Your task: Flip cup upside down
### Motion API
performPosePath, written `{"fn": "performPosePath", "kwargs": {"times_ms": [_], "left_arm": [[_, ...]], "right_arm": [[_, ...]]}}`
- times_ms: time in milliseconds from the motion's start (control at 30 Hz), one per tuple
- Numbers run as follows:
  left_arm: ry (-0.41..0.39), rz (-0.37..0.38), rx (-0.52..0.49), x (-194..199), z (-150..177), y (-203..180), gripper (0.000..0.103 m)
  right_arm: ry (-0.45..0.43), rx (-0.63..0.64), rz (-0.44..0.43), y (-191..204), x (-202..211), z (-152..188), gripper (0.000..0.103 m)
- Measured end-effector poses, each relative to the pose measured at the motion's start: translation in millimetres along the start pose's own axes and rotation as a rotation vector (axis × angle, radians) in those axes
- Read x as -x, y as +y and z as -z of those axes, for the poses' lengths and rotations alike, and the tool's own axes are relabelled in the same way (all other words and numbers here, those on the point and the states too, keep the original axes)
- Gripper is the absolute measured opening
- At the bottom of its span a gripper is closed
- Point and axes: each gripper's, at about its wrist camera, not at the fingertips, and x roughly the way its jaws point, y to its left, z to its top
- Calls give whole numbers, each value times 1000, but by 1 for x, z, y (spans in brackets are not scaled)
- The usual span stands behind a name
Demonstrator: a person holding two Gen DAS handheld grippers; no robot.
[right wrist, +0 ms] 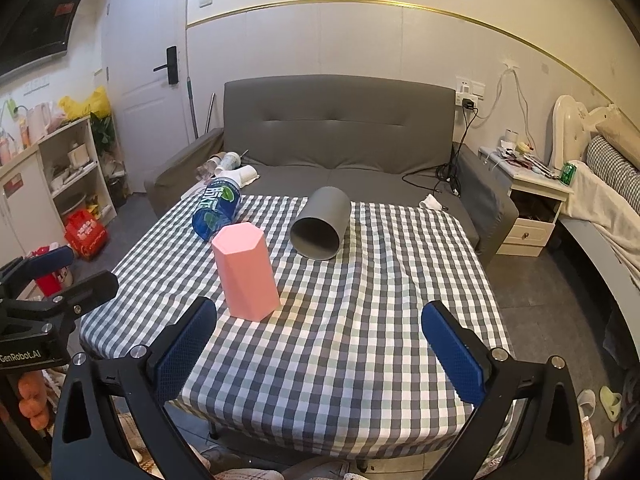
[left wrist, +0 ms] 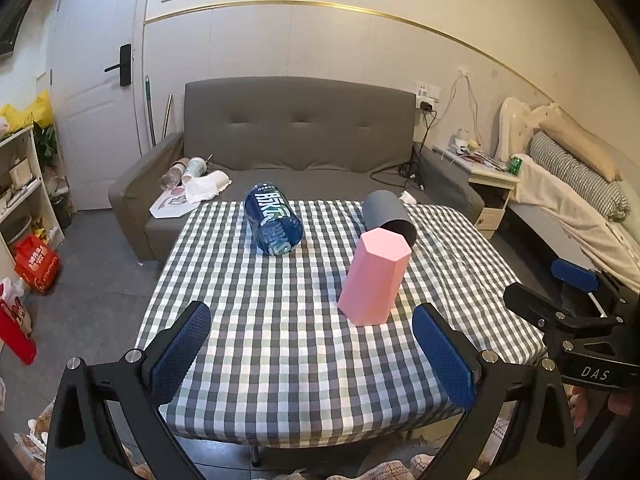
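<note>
A pink hexagonal cup [left wrist: 375,276] [right wrist: 245,274] stands on the checkered table with its closed end up. A grey round cup [left wrist: 387,214] [right wrist: 321,223] lies on its side behind it, its mouth facing the near edge. A blue drink bottle [left wrist: 272,218] [right wrist: 216,210] lies on its side at the far left. My left gripper [left wrist: 311,354] is open and empty above the table's near edge. My right gripper [right wrist: 319,350] is open and empty too, near the front edge, right of the pink cup.
The table has a checkered cloth [left wrist: 280,340] [right wrist: 380,300]. A grey sofa [left wrist: 300,140] stands behind it with cups and paper on its left seat. A shelf [left wrist: 24,184] is at the left; a nightstand [right wrist: 532,200] and a bed [left wrist: 580,184] at the right.
</note>
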Motion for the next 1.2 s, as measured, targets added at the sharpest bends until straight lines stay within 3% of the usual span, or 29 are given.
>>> {"fn": "performPosePath", "kwargs": {"times_ms": [1200], "left_arm": [[-6,-8,0,3,0,-3,103]], "right_arm": [[7,13,5,2,-1,0,103]]}}
